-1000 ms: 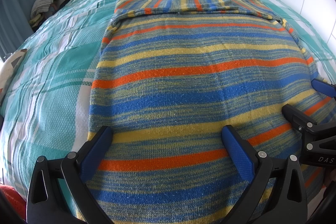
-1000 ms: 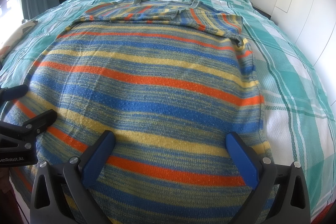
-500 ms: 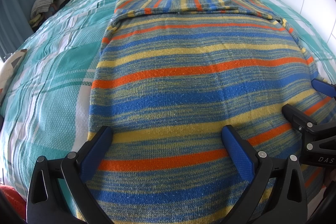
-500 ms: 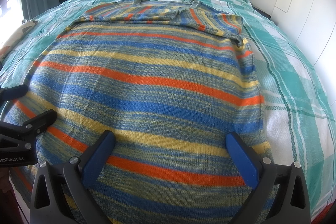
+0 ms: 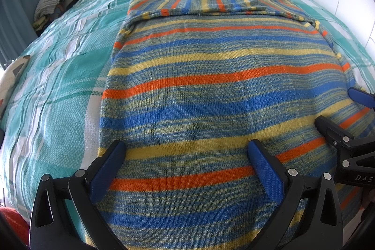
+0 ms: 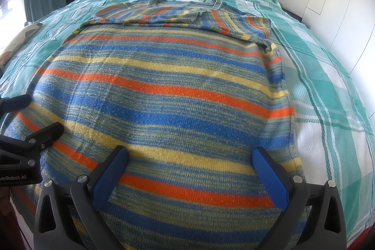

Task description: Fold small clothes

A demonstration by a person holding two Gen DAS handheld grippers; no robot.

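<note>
Lying flat on the bed [image 5: 58,97], the sweater [image 5: 222,90] has sleeves folded in — left claw [image 5: 187,156] and right claw [image 6: 189,161] gape wide above its hem, gripping nothing.

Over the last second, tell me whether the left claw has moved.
No. In its own view, the left claw sits open over the same yellow stripe of the striped sweater, and the sweater's neckline keeps its place against the plaid bedspread.
</note>
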